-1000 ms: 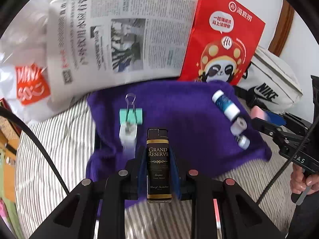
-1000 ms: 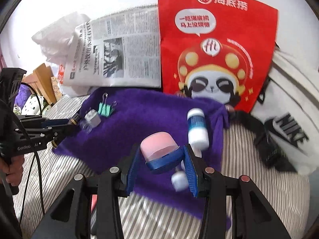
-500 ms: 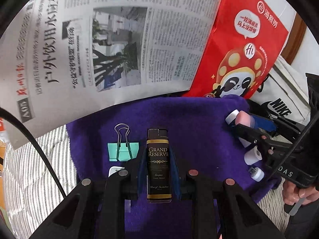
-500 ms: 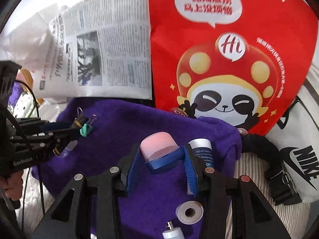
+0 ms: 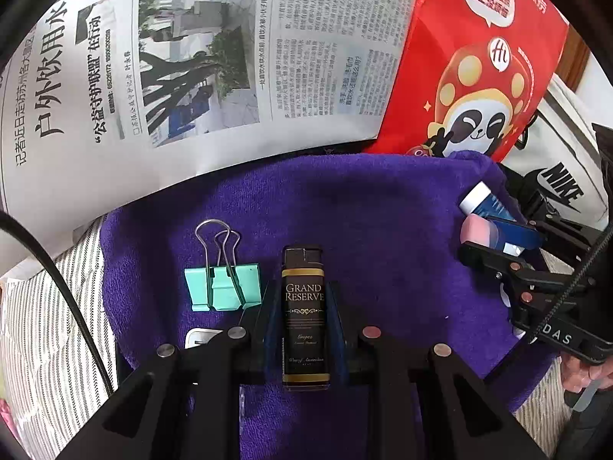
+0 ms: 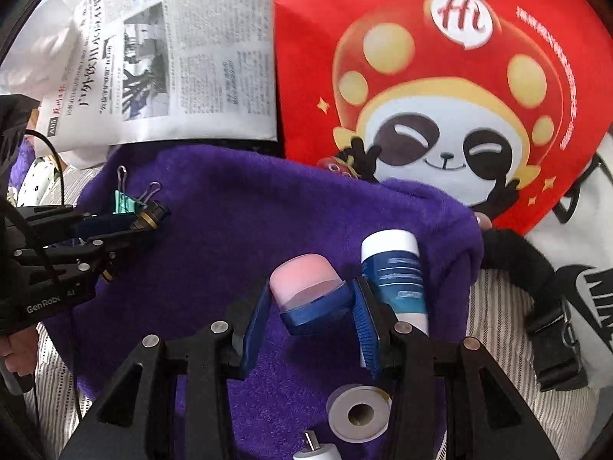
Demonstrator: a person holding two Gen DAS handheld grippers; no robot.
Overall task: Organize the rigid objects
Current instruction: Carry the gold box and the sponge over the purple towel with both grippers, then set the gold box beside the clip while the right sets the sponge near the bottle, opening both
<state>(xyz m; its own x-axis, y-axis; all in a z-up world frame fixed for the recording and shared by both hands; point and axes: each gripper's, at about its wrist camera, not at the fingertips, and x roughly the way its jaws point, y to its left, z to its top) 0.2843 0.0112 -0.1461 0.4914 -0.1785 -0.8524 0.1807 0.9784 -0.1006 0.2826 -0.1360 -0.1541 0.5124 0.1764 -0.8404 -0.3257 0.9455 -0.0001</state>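
Fig.: L gripper (image 5: 304,318) pinches the black bottle (image 5: 304,316) over the purple towel (image 5: 383,249) centre, beside the green clip (image 5: 222,287); R gripper (image 6: 312,306) pinches the pink-capped container (image 6: 308,287) nr towel's right edge. We lower each w/ jaws level, releasing only once seated.

Right gripper (image 6: 310,306): clamped on a pink-capped blue container (image 6: 308,287)
Blue tube (image 6: 394,272): lying just beside it on the purple towel (image 6: 249,211)
Left gripper (image 6: 149,226): holding a dark bottle (image 6: 151,217) near the green clip (image 6: 124,203)
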